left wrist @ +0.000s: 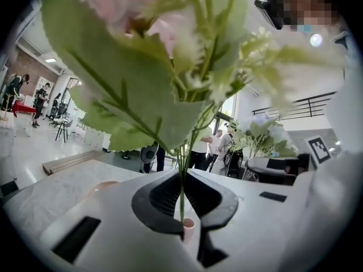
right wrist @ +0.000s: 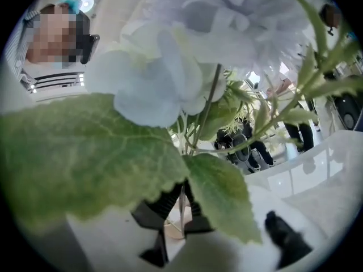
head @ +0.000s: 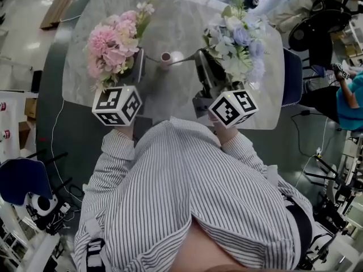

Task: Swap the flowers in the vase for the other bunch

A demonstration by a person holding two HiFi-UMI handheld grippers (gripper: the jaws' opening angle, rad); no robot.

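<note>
Over a marble table (head: pixel 170 16), the left gripper (left wrist: pixel 182 208) pinches the thin stems of a pink bunch (head: pixel 112 44). The right gripper (right wrist: pixel 180 208) pinches a blue bunch (head: pixel 238 38) likewise. A small vase (head: pixel 165 56) stands between them. Both bunches look light, top-heavy and floppy, so are best held low on the stems.

My head view is evenly lit from overhead and sharp, though a little drained of colour. The marble desk (head: pixel 176 27) carries a pale sheen at its middle, and the floor (head: pixel 48 50) beside the desk is darker. Both gripper views bulge like a fishbowl, with black corners. Above the desk, the pink bunch (left wrist: pixel 130 89) and the blue bunch (right wrist: pixel 153 89) sit too close to the lens. I see them blurred and washed out against the bright, glaring room beyond the desk.
</note>
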